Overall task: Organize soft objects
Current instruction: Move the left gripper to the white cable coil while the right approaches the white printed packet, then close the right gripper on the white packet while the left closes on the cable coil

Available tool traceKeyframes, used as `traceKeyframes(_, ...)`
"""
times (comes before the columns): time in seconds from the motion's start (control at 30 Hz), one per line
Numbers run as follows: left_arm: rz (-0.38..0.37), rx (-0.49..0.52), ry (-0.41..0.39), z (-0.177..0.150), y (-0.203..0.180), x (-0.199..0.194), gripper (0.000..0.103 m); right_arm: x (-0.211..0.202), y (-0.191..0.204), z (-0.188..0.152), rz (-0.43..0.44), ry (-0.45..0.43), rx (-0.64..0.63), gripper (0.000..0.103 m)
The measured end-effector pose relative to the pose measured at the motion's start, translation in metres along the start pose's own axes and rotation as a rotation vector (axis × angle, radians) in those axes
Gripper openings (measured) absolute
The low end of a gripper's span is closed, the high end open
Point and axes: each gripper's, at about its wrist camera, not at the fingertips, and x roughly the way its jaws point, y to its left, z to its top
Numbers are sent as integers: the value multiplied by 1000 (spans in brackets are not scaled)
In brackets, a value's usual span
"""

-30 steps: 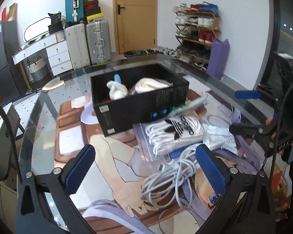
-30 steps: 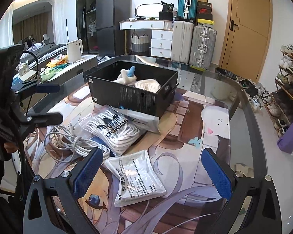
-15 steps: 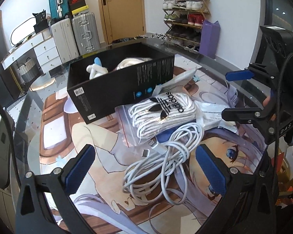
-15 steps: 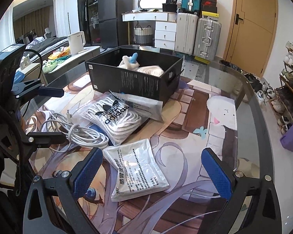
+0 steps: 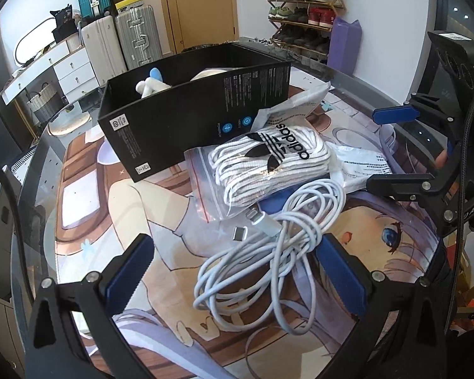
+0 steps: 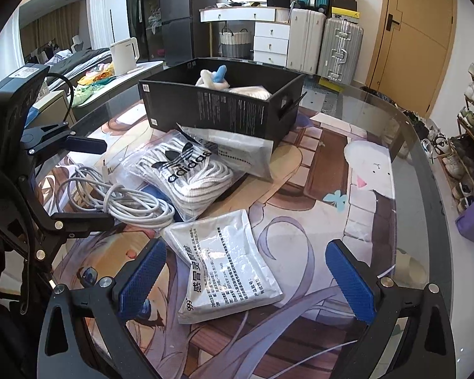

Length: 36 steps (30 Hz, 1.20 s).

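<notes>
A black box [image 5: 186,107] [image 6: 224,110] stands on the glass table and holds a white-and-blue soft toy [image 5: 150,83] [image 6: 213,77] and a white bundle [image 6: 252,91]. In front of it lie a zip bag of white adidas laces [image 5: 268,164] [image 6: 186,170], a coiled white cable [image 5: 268,252] [image 6: 123,199] and a white medicine pouch [image 6: 224,262] [image 5: 363,167]. My left gripper [image 5: 237,271] is open, low over the cable. My right gripper [image 6: 246,281] is open, just above the pouch.
A second flat pouch [image 6: 237,154] leans against the box. The table [image 6: 404,189] has a printed mat under glass with a curved edge. Suitcases [image 6: 338,47], drawers and a shoe rack [image 5: 303,6] stand beyond it.
My left gripper has moved forward and down toward the coiled cable, which now lies between its fingers. My right gripper has come closer to the white pouch. Both stay open.
</notes>
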Motion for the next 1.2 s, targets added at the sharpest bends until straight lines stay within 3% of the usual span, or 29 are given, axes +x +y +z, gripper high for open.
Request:
traceKeyframes(0.43,10,-3,21,-3,17,-1,103,13,1,-7,-6,62,-6,102)
traceKeyframes(0.73,-35,-9,4,-1,14,-3,103,18,-3,-8,14,70,30,101)
traceKeyframes(0.9,-31,0,9,-1,9,-1,103,15,0,-5,31,49,25,78)
traceKeyframes(1.13,-24,-13,19,-1,8,2,103,11,-3,-6,32,45,29,59)
traceKeyframes(1.2,-23,-15,20,-1,9,3,103,10,-4,-6,30,40,29,48)
